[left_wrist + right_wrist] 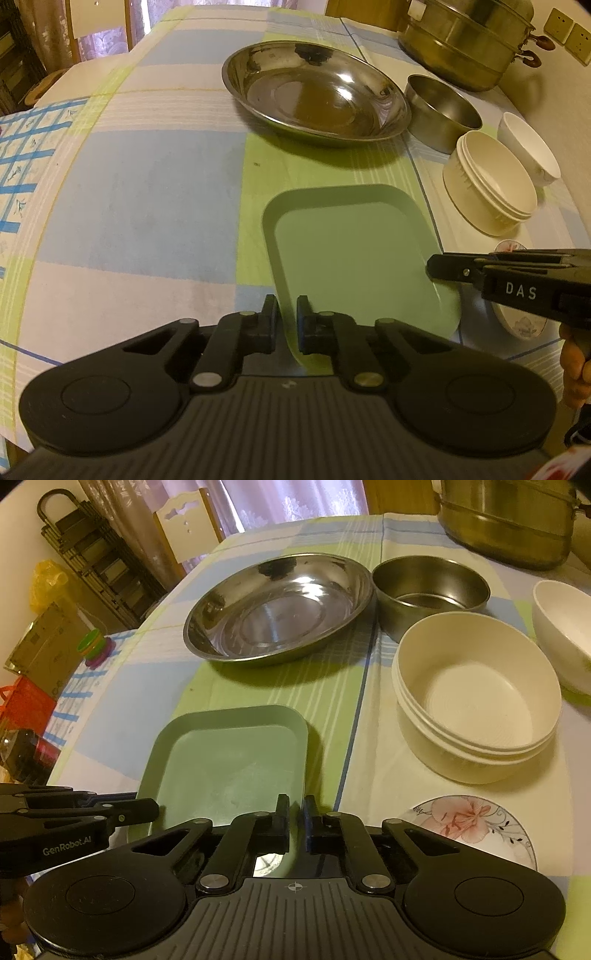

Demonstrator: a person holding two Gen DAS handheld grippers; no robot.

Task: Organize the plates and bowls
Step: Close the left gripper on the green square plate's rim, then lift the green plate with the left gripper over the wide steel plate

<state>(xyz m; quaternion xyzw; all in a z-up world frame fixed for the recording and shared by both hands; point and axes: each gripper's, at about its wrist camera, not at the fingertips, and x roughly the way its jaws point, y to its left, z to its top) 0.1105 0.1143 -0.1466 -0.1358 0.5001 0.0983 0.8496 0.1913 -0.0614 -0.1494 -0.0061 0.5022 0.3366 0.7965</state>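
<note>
Right gripper has its jaws clamped on the near rim of the green tray on the table, left gripper at the tray's left rim, with the steel plate beyond and the cream bowl to the right.

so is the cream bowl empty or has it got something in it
Empty: the right wrist view looks straight into the cream bowl and shows only its bare ridged bottom.
</note>
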